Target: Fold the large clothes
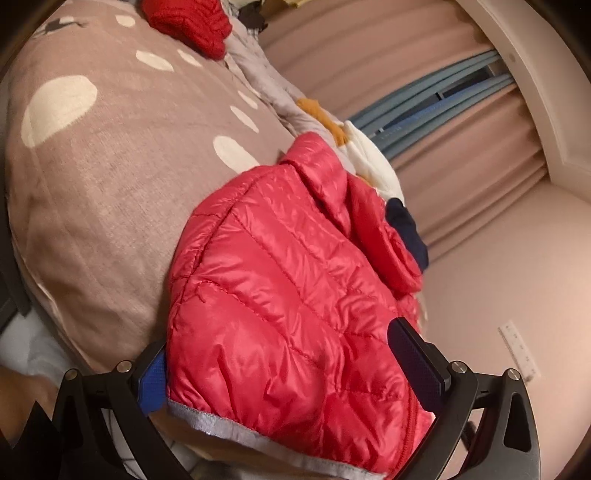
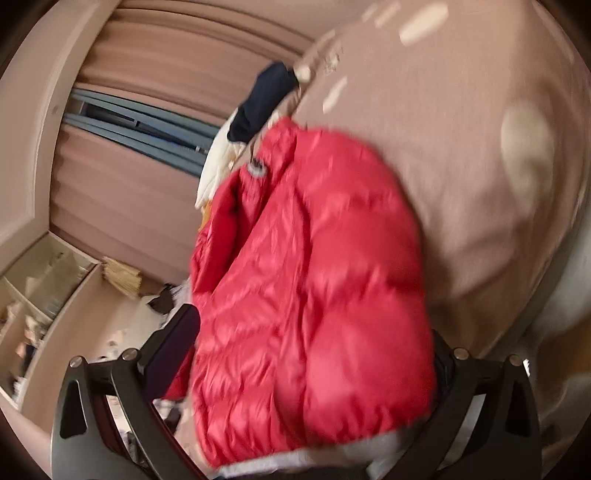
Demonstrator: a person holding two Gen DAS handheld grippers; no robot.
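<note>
A red quilted puffer jacket with a grey hem lies folded on the pink dotted blanket of a bed. In the left wrist view its hem end fills the wide gap between my left gripper's blue-padded fingers, which stand around the bundle. In the blurred right wrist view the same jacket sits between my right gripper's fingers; the right finger is mostly hidden behind the jacket. Whether either gripper presses the jacket I cannot tell.
A red knitted garment lies at the bed's far end. Grey, white and navy clothes are piled along the bed's edge beyond the jacket. Pink curtains and a wall stand behind. Shelves and floor clutter show at left.
</note>
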